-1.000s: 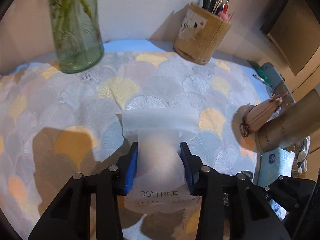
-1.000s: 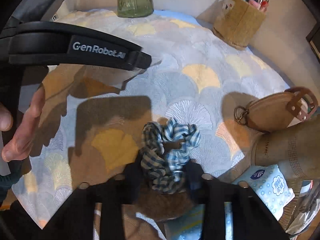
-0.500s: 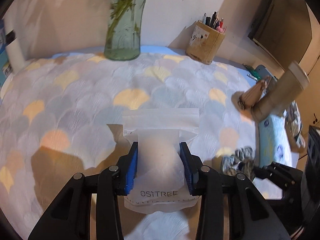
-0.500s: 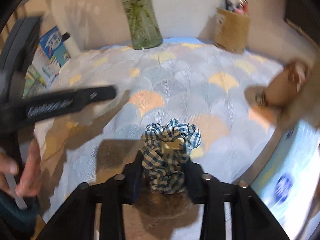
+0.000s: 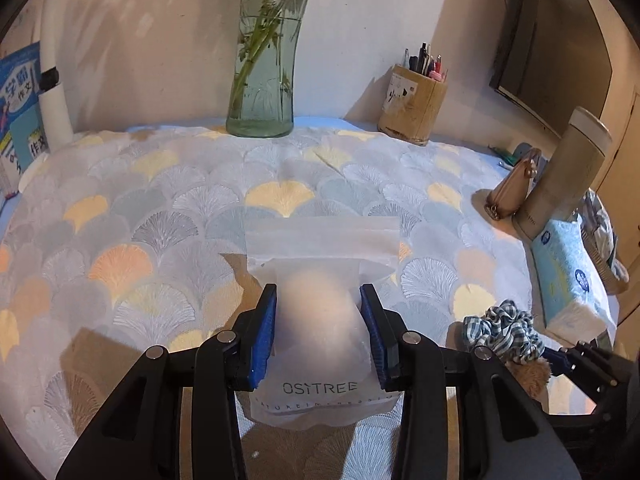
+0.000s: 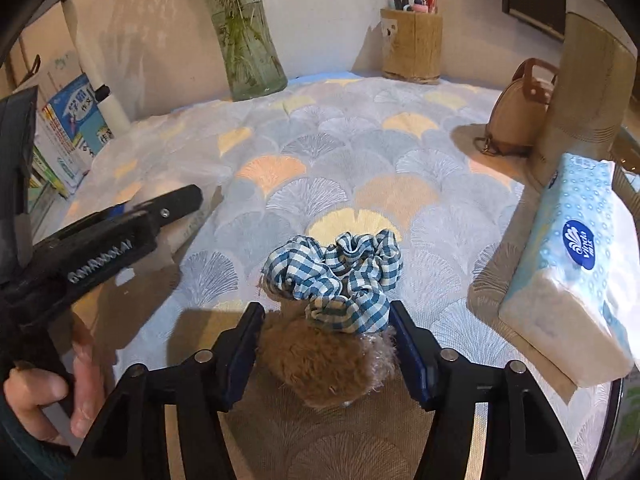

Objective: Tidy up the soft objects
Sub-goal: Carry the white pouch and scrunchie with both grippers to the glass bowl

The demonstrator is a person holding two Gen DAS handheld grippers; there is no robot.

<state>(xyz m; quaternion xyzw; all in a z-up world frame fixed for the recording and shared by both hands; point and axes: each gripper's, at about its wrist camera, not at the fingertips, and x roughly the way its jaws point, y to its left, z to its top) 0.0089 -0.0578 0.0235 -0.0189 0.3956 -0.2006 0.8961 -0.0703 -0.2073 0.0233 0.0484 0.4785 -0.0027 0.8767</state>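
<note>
My left gripper [image 5: 318,296] is shut on a translucent white pouch [image 5: 320,240] printed OSITREE, with a soft pale lump inside, held just over the fan-patterned tablecloth [image 5: 160,208]. The jaws of my right gripper [image 6: 326,310] are opening. Between them on the cloth lie a blue-and-white checked scrunchie [image 6: 336,276] and, under its near side, a brown fuzzy scrunchie [image 6: 320,364]; the pads no longer press on them. The left wrist view shows the checked scrunchie [image 5: 502,330] at lower right. The left gripper [image 6: 172,204] appears at the left of the right wrist view, held by a hand [image 6: 36,396].
A glass vase [image 5: 260,92] with stems and a pen holder [image 5: 412,104] stand at the back by the wall. A tan coin purse [image 5: 514,184], a beige tumbler [image 5: 568,172] and a blue tissue pack [image 6: 576,264] line the right edge. Books [image 6: 72,120] stand at the left.
The right jaws have widened and let go of the two scrunchies, which now rest on the cloth. Both grippers drew back from the wall; the left still grips the pouch.
</note>
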